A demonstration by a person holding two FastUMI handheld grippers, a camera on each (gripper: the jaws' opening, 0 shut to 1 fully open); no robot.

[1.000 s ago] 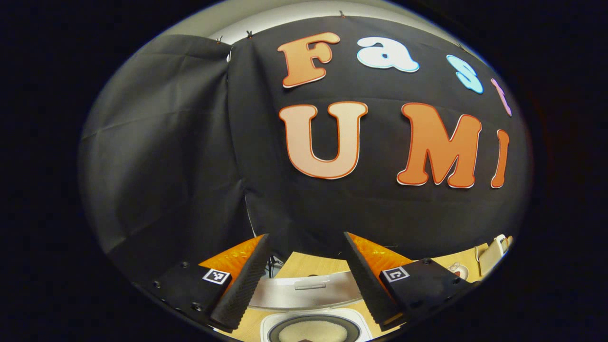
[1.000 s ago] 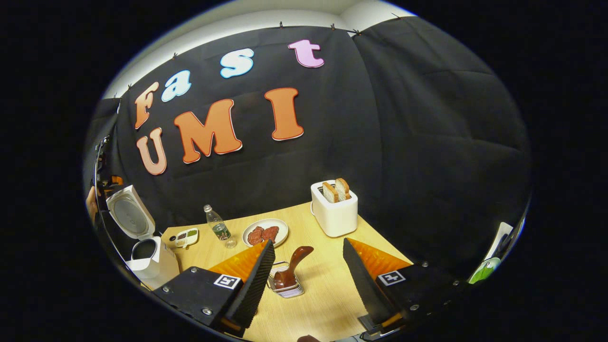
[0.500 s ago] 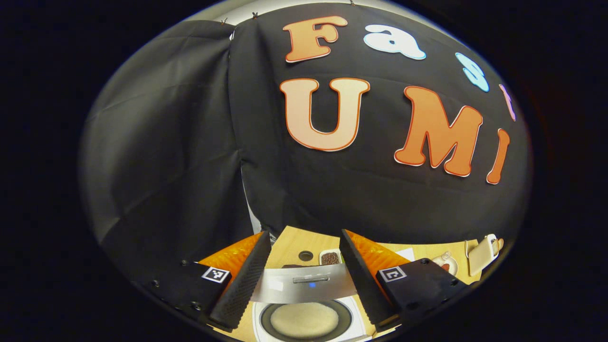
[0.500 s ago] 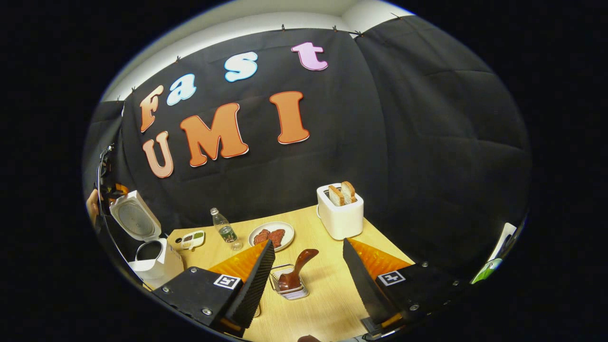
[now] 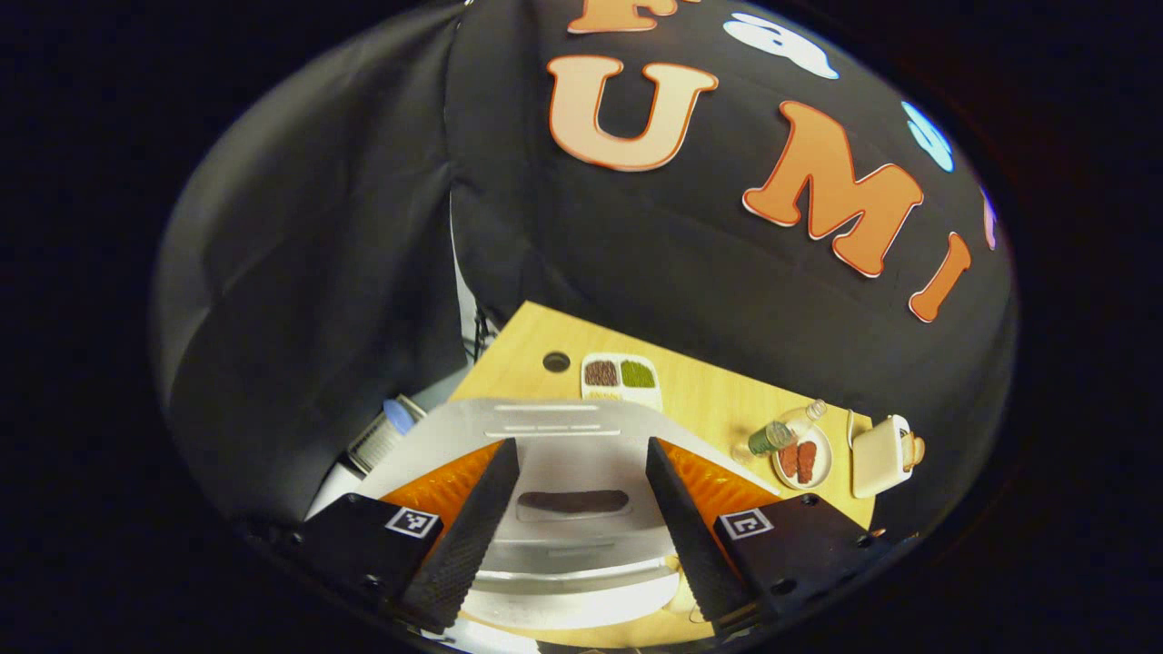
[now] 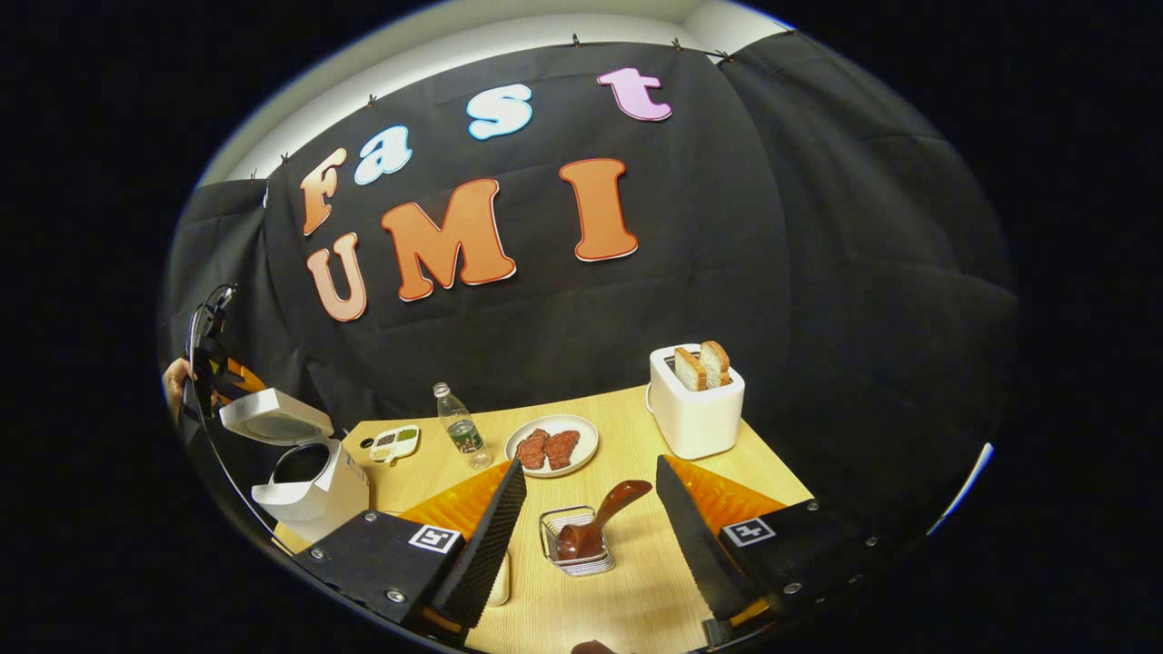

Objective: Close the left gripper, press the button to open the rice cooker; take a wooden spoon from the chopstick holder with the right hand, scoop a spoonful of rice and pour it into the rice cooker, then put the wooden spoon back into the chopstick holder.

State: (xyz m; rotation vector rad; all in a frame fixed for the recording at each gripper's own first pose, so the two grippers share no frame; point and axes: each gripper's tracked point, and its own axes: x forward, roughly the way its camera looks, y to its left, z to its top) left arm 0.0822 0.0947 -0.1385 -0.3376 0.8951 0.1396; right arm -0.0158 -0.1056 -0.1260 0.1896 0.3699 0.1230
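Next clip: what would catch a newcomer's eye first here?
In the right gripper view, the white toaster with two slices standing up at the table's far right, and the wooden spoon leaning in the wire chopstick holder between the open right tongs. At far left, the rice cooker with its lid half raised.

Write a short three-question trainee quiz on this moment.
1. True or false: the wooden spoon stands in the wire holder.
2. What stands in the toaster: A bread slices, B meat, C nothing?
3. Fill in: the bottle stands between the small tray and the ____.

Key: 1 true. 2 A. 3 plate.
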